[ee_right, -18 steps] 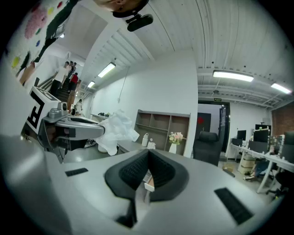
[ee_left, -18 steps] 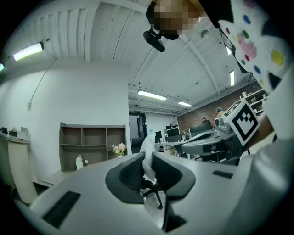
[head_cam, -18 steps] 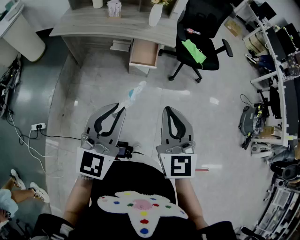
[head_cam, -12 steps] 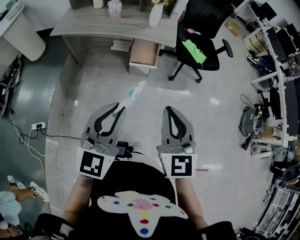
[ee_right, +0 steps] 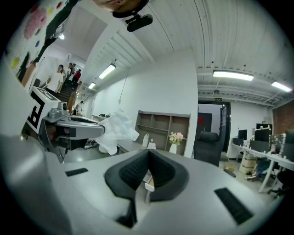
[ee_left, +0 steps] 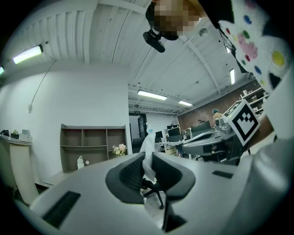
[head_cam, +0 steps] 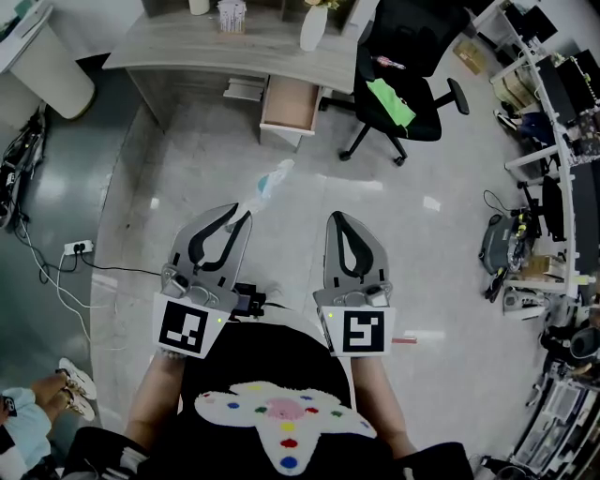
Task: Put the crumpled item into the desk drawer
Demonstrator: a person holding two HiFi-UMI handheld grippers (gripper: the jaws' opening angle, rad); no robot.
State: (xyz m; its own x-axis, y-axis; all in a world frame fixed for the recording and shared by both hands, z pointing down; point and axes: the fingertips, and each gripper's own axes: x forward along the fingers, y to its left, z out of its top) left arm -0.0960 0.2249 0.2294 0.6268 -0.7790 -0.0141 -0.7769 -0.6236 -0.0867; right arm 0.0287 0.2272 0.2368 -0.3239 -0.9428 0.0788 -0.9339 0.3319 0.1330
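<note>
So, closest in: the person's black shirt [head_cam: 246, 354] w/ a white patch [head_cam: 281, 417] of coloured dots, both forearms out front, one gripper in each hand, side by side but not touching.

Left gripper [head_cam: 246, 216] is clamped on the crumpled item [head_cam: 267, 182]. It's a white scrunched sheet w/ a bit of blue on it. In the left gripper view you can see a thin strip of it pinched between the dark pads [ee_left: 131, 176], and the rest sticks out past the tips. It's up in the air over the pale floor [head_cam: 178, 178], roughly btwn the person and the desk, well short of the drawer.

Right gripper [head_cam: 339, 218] has its jaws closed together w/ nothing held. The right gripper view shows the two pads meeting in a tight V.

Off to the left on the floor there's a white power strip [head_cam: 75, 250] w/ cables running from it, and someone else's sandalled feet [head_cam: 73, 386] near the bottom left corner.

Further out is the grey wood worktop [head_cam: 178, 49]. The drawer [head_cam: 287, 103] under it is pulled open, facing the person. On top are a white vase [head_cam: 313, 28] w/ flowers and a small holder [head_cam: 230, 17] w/ stuff in it.

Just right of the drawer is a black office chair [head_cam: 409, 33] w/ something bright green [head_cam: 387, 100] on the seat. Behind the worktop there's an open shelf unit [ee_right: 161, 122] against the wall. Far right edge is cluttered desks and gear, too small to make out.
</note>
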